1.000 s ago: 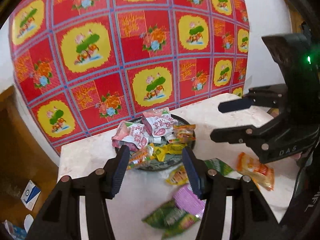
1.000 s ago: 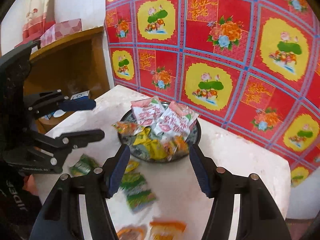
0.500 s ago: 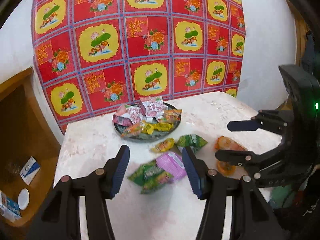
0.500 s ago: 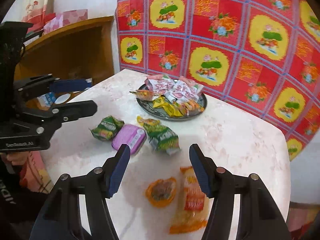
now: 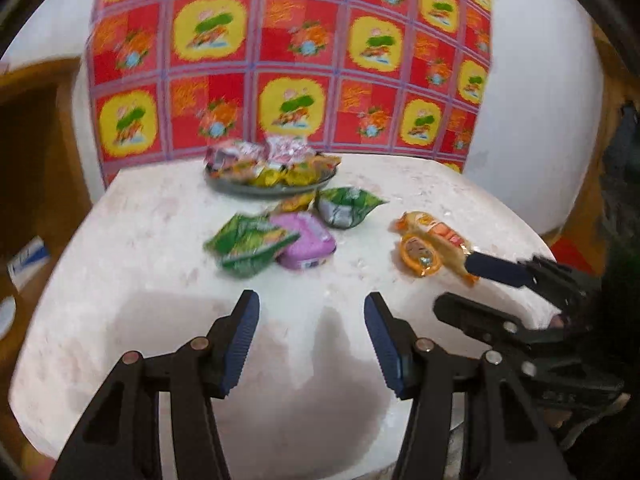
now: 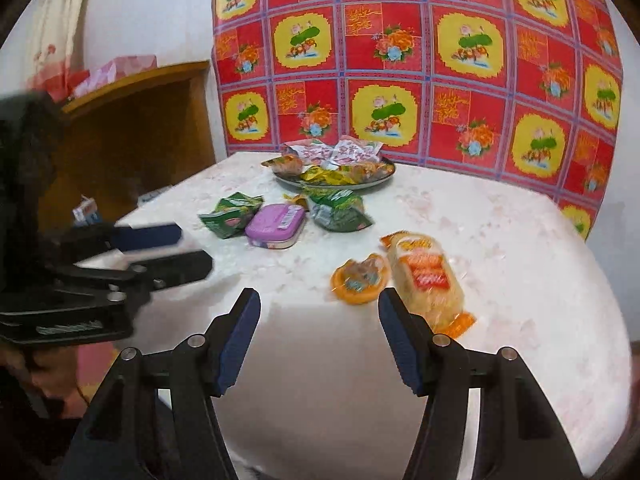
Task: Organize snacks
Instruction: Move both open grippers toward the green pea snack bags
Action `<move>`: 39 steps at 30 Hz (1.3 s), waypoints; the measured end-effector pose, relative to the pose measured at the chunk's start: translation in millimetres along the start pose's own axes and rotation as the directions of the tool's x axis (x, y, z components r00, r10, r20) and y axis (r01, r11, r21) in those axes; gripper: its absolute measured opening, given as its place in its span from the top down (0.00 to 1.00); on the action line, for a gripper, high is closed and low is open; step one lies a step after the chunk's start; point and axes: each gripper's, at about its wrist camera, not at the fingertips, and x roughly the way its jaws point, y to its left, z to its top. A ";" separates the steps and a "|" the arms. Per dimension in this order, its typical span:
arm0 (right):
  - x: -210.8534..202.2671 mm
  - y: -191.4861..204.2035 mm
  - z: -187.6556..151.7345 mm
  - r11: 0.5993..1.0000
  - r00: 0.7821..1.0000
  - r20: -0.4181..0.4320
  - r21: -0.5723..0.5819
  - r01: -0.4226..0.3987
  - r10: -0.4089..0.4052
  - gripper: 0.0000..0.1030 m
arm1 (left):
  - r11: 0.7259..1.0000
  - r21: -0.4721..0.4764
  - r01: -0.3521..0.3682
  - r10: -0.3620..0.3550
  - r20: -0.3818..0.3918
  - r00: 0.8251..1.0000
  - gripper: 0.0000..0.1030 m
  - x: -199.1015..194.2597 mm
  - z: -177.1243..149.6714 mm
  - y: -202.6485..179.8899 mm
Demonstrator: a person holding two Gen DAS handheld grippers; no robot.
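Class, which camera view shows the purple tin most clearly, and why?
The right wrist view: the purple tin shows its whole lid, sharp and unobstructed. In the left wrist view the tin is blurred and partly covered by a green packet.

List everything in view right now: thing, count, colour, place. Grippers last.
plate: 1, dark, far side of table, piled with mixed snack packets
green packets: 2, green, either side of the tin, in front of plate
tin: 1, purple, flat on table between green packets
small yellow packet: 1, just in front of plate
round snack: 1, orange, right of centre, beside long packet
long packet: 1, orange-yellow, right side of table
table: 1, pale marble
patterned cloth: 1, red and yellow, on wall behind
wooden cabinet: 1, brown, left of table
left gripper: open, empty, above near table edge
right gripper: open, empty, near orange snacks
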 end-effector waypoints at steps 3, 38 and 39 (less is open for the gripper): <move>3.4 2.4 -4.7 1.000 1.000 -0.016 0.002 -0.003 0.003 0.40 | 1.000 -0.028 0.005 -0.005 -0.006 1.000 0.44 4.8 -5.6 2.9; 0.6 -7.7 -30.1 0.997 0.997 0.008 -0.029 0.073 -0.073 0.42 | 0.997 -0.074 -0.011 0.014 0.047 0.999 0.30 21.2 38.3 41.9; 0.0 -8.4 -30.5 0.997 0.997 0.007 -0.027 0.071 -0.071 0.42 | 0.997 -0.075 -0.004 0.006 0.029 1.000 0.30 26.3 40.7 42.4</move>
